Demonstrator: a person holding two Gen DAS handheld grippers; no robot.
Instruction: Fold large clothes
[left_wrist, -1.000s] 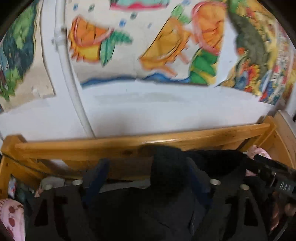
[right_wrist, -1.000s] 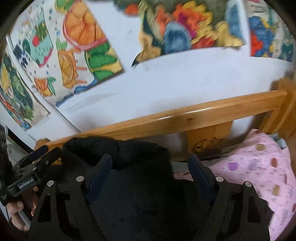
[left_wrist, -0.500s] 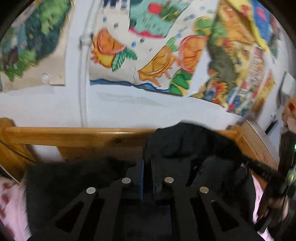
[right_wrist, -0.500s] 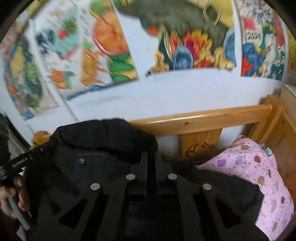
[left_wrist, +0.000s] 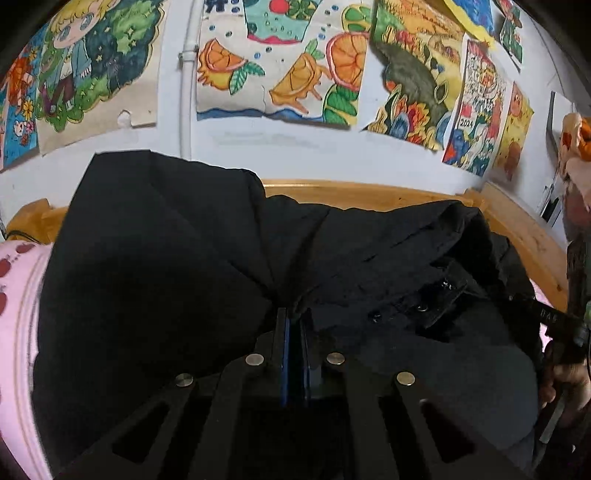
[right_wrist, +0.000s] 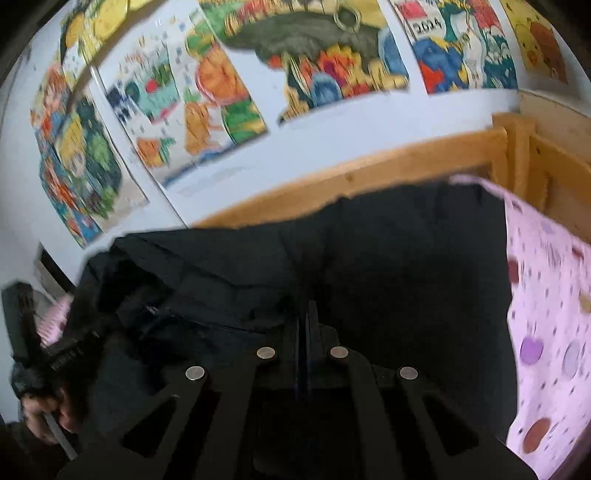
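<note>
The left gripper (left_wrist: 293, 325) was pressed shut on a fold of a black garment (left_wrist: 166, 258), cloth caught between its blue pads. The right gripper (right_wrist: 306, 317) was likewise clamped on the same garment (right_wrist: 388, 258), its fingers pressed together. The garment was held bunched over a pink bedsheet (right_wrist: 546, 295), in front of a wooden bed rail (left_wrist: 369, 192) and a wall of colourful posters (left_wrist: 295, 74). Only thin pinches of thick fabric appeared to be held, so the cloth could be lost from either grip if pulled sideways. Uneven tension between the grips could leave the fold crooked, and loose cloth could be snagged on the rail.
</note>
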